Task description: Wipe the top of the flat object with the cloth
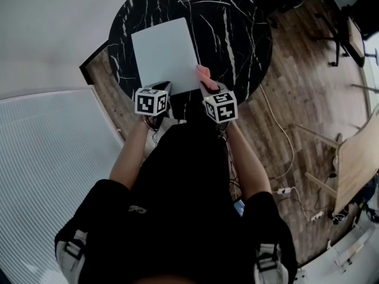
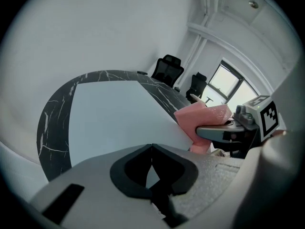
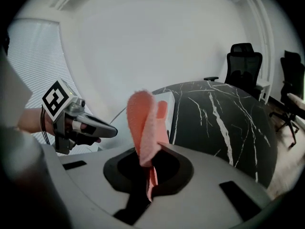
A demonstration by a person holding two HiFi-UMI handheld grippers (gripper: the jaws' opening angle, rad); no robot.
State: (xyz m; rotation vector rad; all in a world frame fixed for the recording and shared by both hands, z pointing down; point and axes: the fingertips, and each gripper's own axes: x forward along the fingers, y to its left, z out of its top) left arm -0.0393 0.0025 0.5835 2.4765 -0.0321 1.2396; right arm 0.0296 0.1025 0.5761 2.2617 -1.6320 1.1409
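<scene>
Right tongs (image 3: 151, 149): clamped on cloth (image 3: 144, 123), at 4 o'clock corner of flat object (image 1: 164, 55).
Left tongs (image 2: 152, 148): closed, empty, at 6 o'clock edge.
Cloth: lay flat; sweep toward 11 o'clock.

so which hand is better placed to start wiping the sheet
Right: its hand-held gripper is shut on the cloth, beside the sheet's near corner. The left hand-held gripper holds no cloth.
</scene>
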